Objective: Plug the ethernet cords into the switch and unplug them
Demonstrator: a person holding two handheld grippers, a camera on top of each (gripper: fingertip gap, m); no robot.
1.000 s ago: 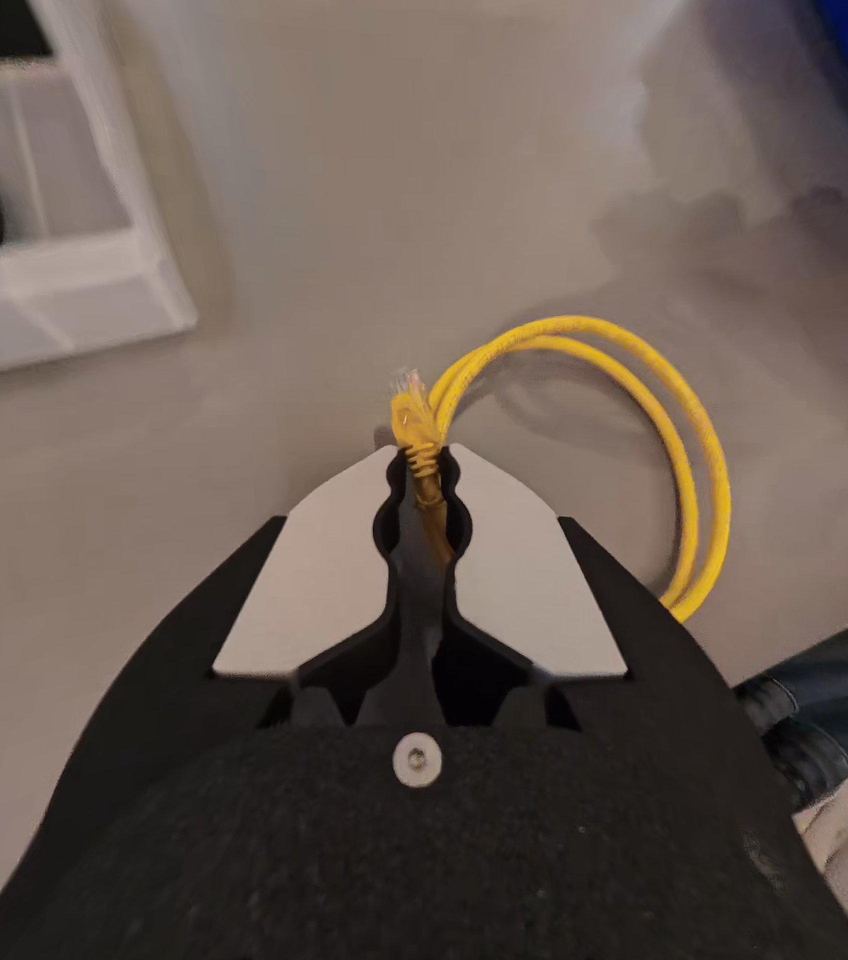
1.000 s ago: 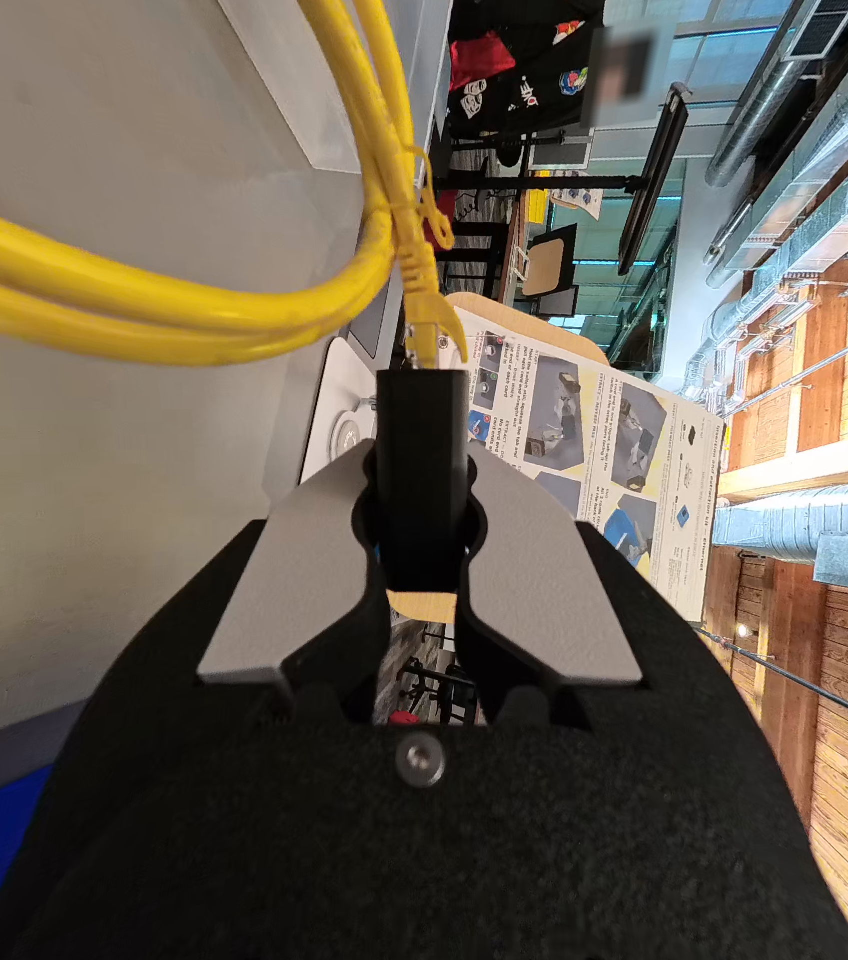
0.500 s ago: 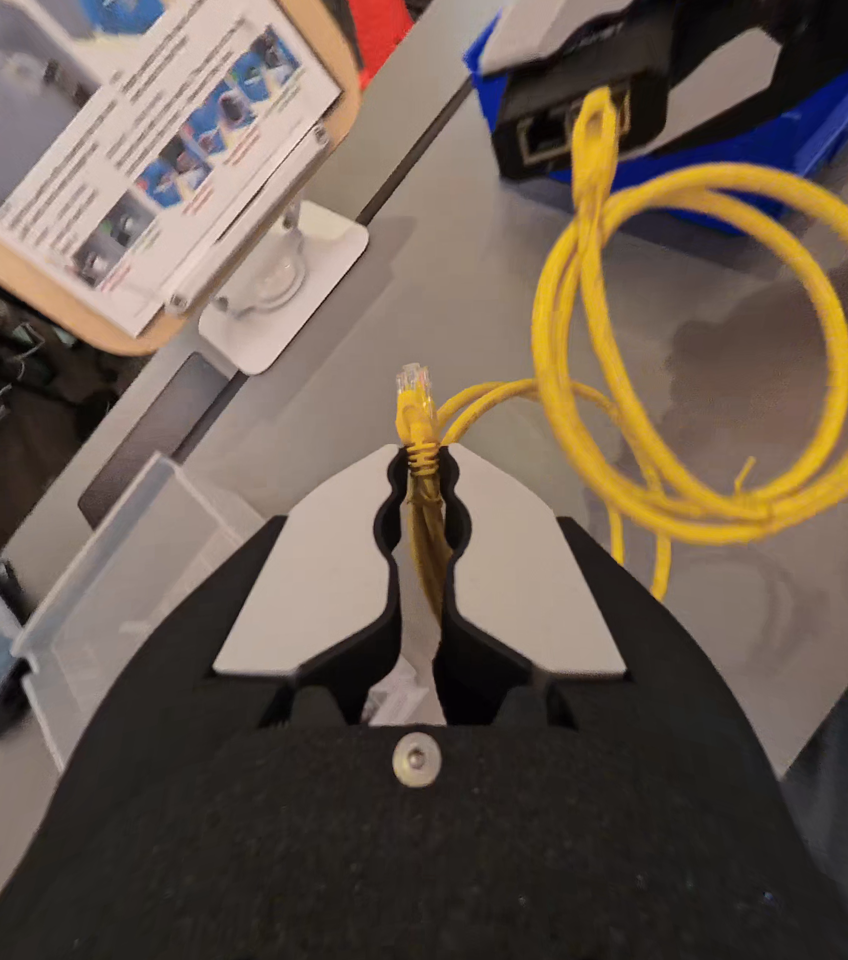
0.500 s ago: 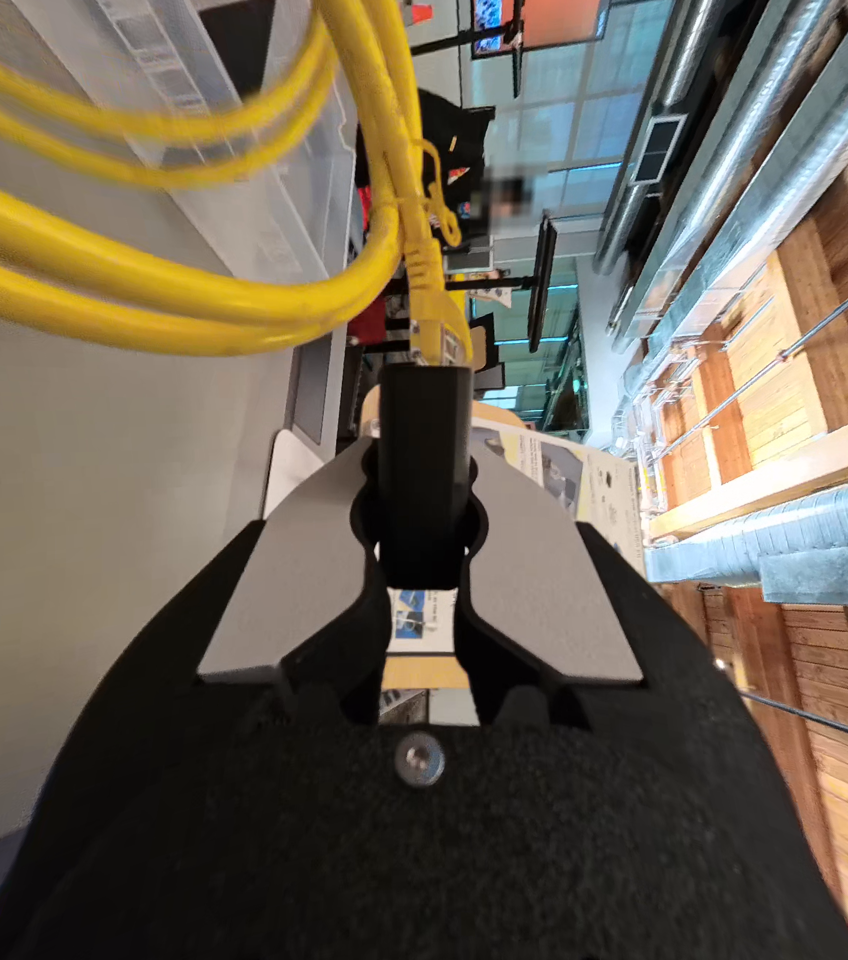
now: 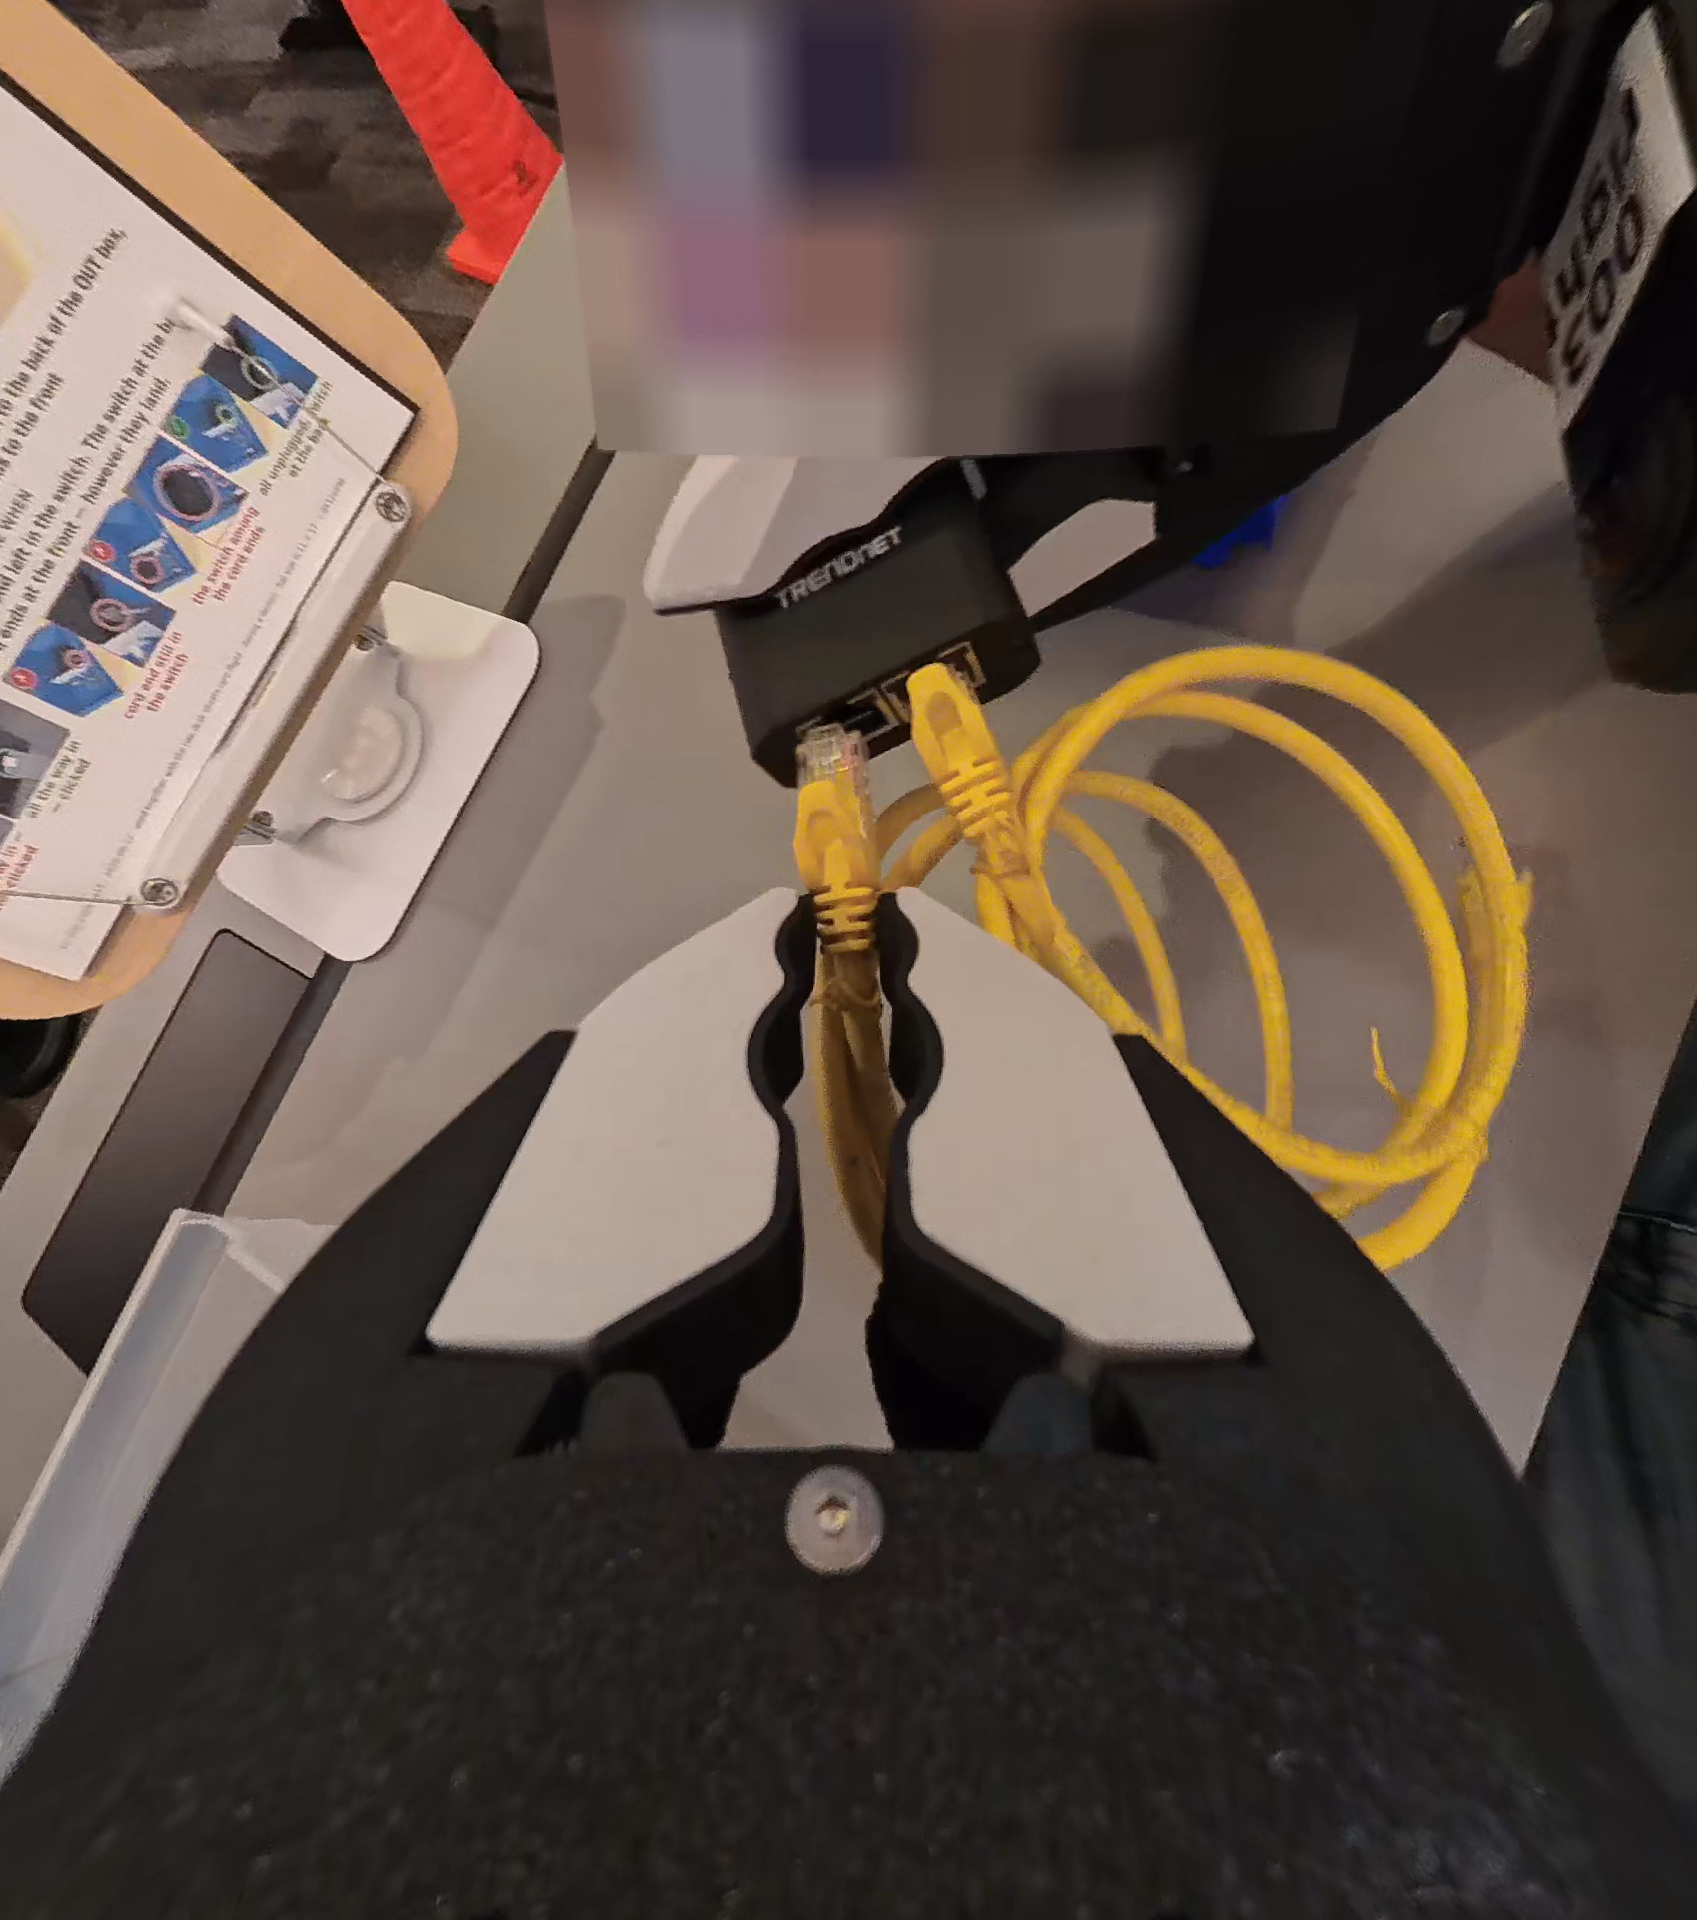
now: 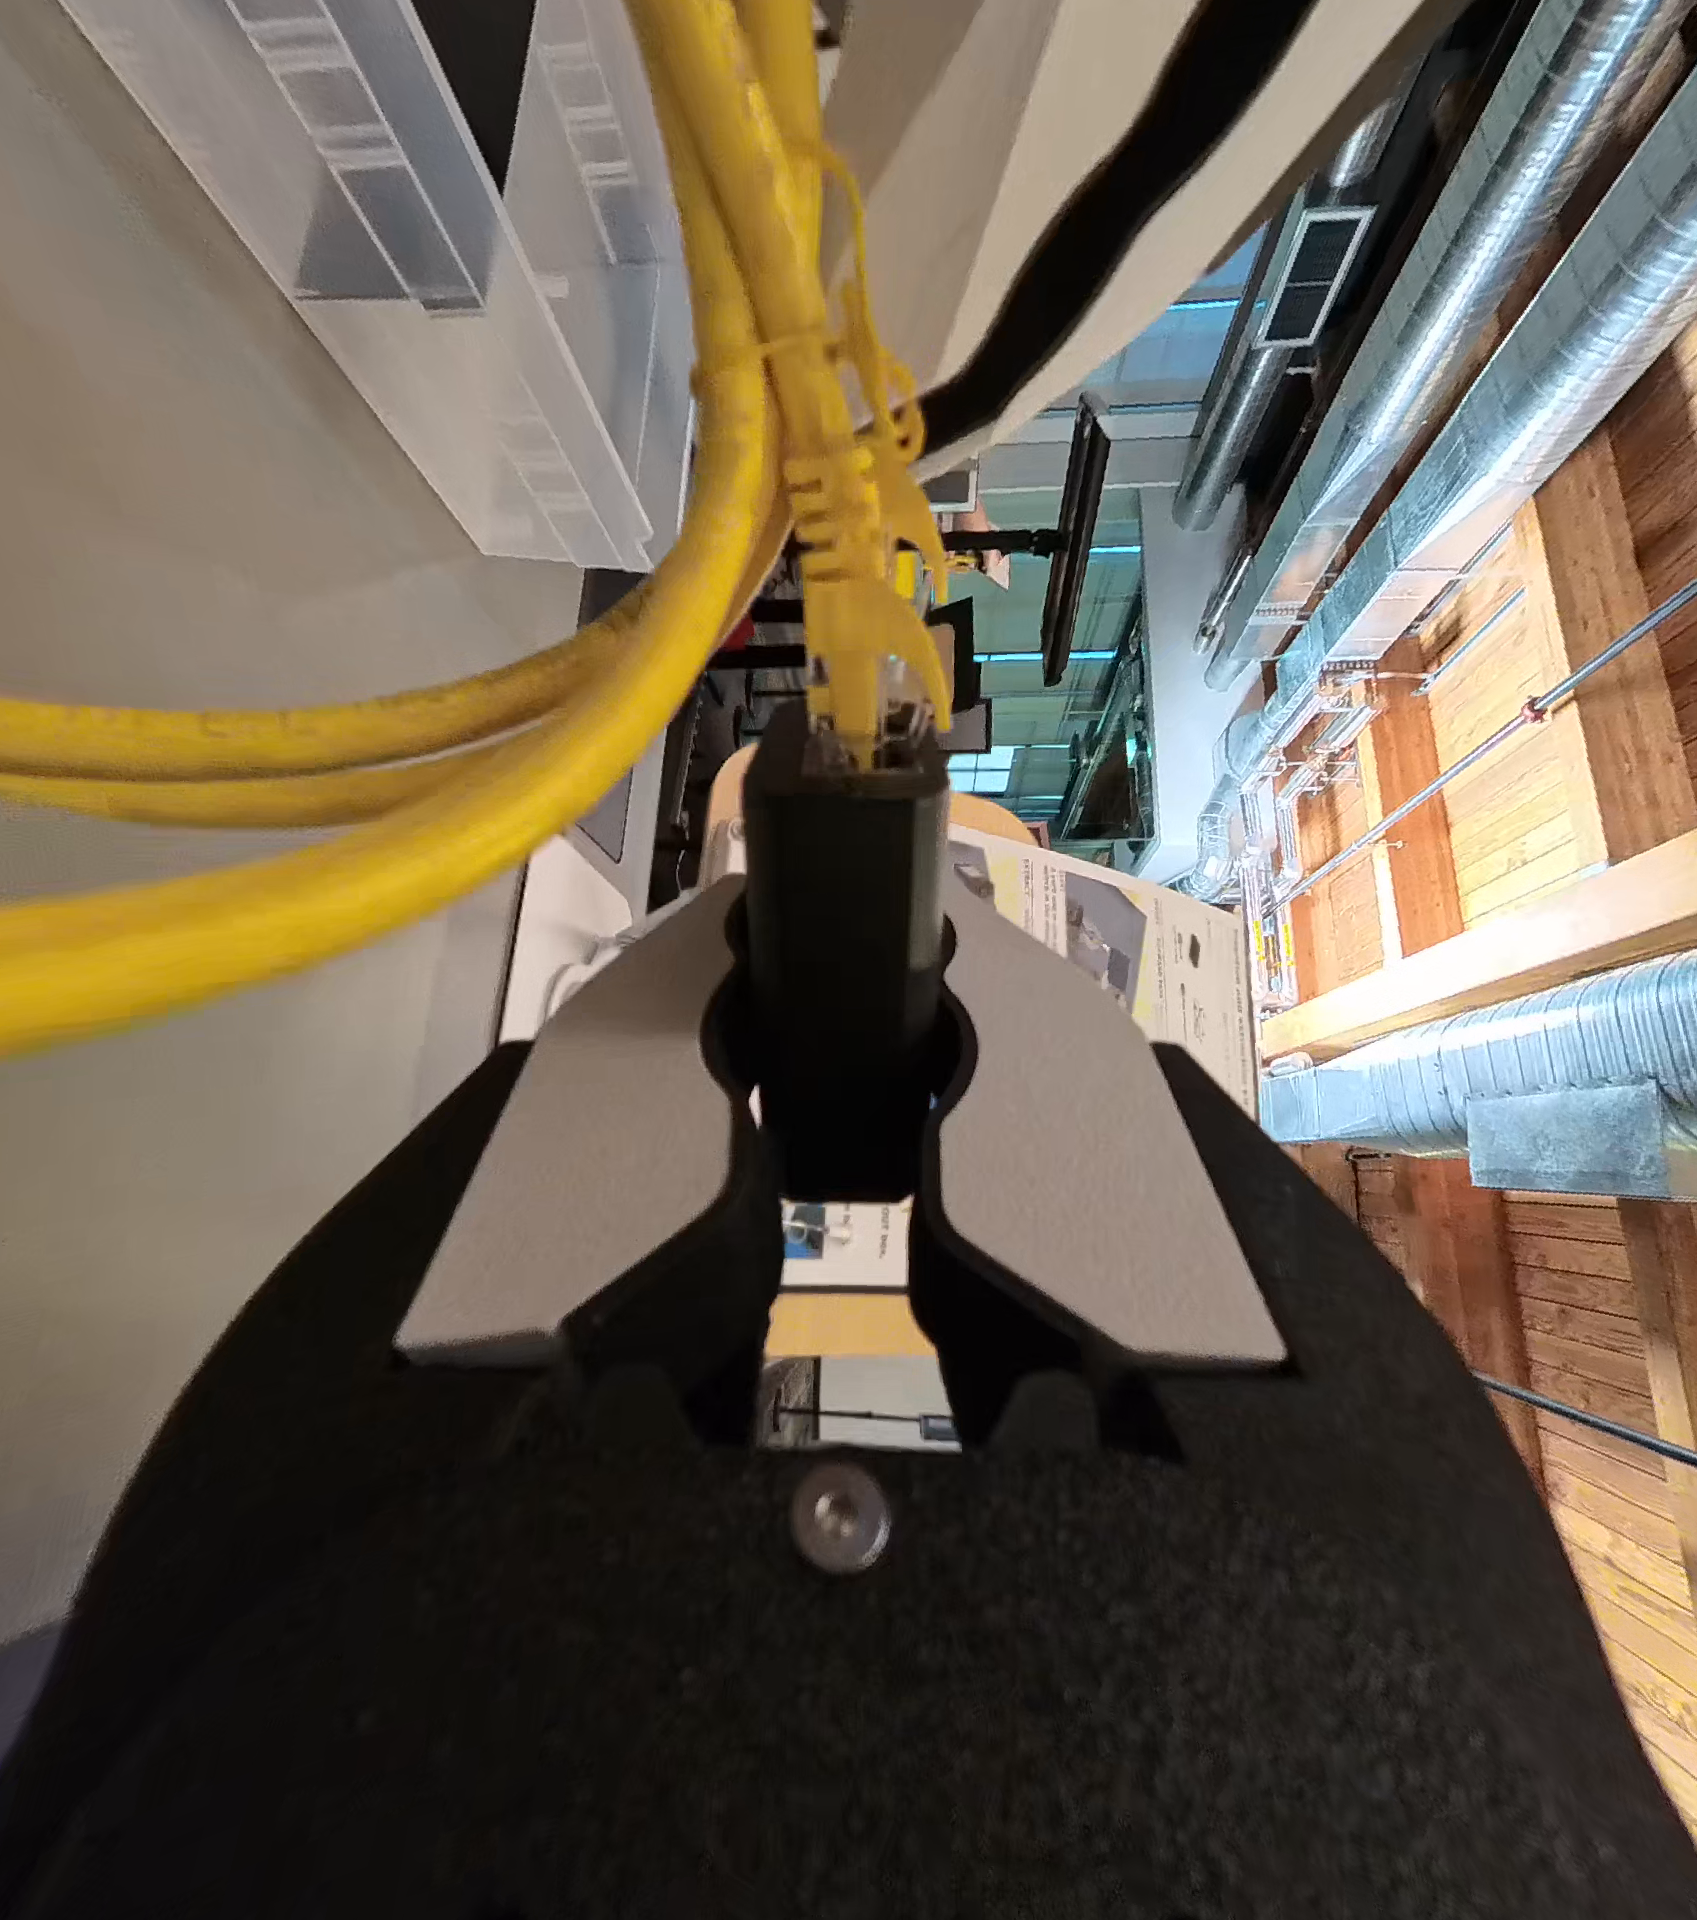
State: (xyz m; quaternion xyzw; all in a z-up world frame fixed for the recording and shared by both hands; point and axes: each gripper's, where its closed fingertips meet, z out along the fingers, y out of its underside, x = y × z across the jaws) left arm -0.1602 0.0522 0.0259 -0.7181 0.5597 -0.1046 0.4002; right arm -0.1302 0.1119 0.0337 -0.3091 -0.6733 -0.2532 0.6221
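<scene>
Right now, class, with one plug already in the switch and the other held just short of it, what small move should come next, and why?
Probably ease the left gripper forward to seat its yellow plug in the open port beside the plugged one. Its clear tip sits just at the black switch, which the right gripper holds.

I count one black switch [image 5: 875,613], two yellow plug ends [image 5: 831,821] on coiled yellow cord [image 5: 1343,935], one instruction board [image 5: 96,540], and my two claws [image 5: 846,914].
</scene>
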